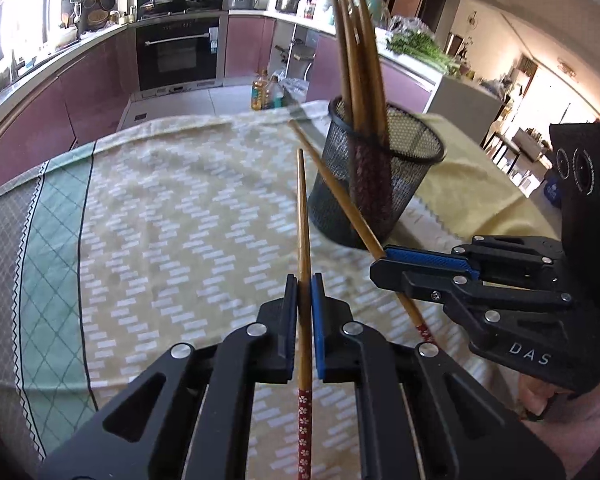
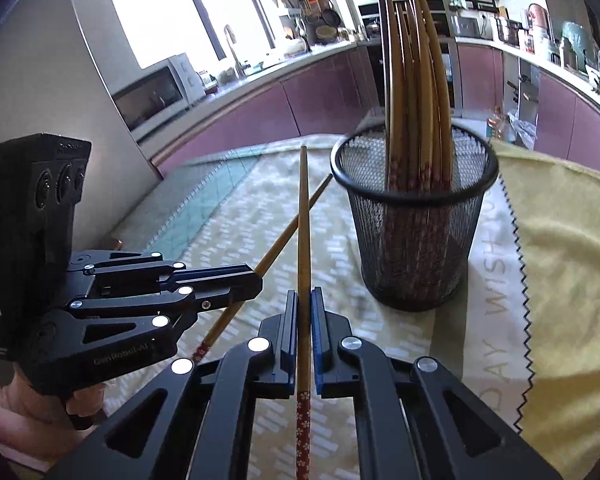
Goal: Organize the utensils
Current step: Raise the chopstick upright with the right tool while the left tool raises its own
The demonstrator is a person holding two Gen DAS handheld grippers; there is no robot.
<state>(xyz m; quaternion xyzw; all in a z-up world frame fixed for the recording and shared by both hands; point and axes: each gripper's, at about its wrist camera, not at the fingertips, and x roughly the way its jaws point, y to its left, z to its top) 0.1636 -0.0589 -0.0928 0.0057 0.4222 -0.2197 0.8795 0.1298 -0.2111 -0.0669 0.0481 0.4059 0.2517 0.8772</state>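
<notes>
Both grippers tilt down twd the table, side by side, close together. Left gripper (image 1: 304,280) is clenched on one chopstick (image 1: 303,240), tip fwd and raised off the cloth, red flowered end trailing back btw the fingers. Right gripper (image 2: 304,296) is clamped on a second chopstick (image 2: 303,240) the same way; the two sticks cross in the air (seen from either wrist). A bare hand (image 2: 16,412) shows under the left tool.

Mesh holder (image 2: 414,236) stands upright just ahead and to the right, already stuffed w/ chopsticks (image 2: 414,80) leaning together. Its rim is near the held tips. The patterned tablecloth (image 1: 160,220) lies flat and bare left of the holder; a yellow cloth (image 2: 572,280) lies beyond it. The far table edge drops off twd the kitchen floor.
</notes>
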